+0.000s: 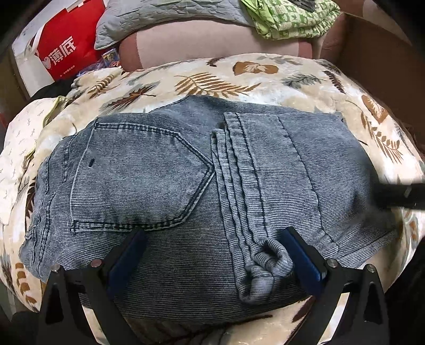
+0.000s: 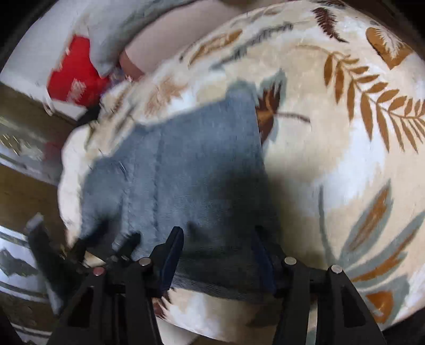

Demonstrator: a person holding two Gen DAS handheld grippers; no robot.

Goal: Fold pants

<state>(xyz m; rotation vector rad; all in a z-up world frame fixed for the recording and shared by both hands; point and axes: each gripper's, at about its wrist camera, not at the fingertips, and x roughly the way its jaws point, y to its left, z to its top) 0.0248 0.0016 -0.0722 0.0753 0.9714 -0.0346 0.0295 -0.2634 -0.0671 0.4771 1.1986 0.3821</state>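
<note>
Pants (image 1: pixel 164 191) lie folded into a compact stack on the leaf-print blanket (image 1: pixel 239 77); hem ends (image 1: pixel 263 265) curl loose at the near edge. Left gripper (image 1: pixel 212 262) jaws wide, straddling that edge, holding nothing. Right gripper (image 2: pixel 217 254) jaws wide too; its view is blurred. Risk: snagging the hems drags the top layer, and the soft blanket lets the stack slide.

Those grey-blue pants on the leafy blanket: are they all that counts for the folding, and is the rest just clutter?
Part of the job:
pants
left gripper
right gripper
leaf-print blanket, the folding surface

Just lying about:
red shopping bag
grey quilted pillow
green patterned cloth
cardboard box
</note>
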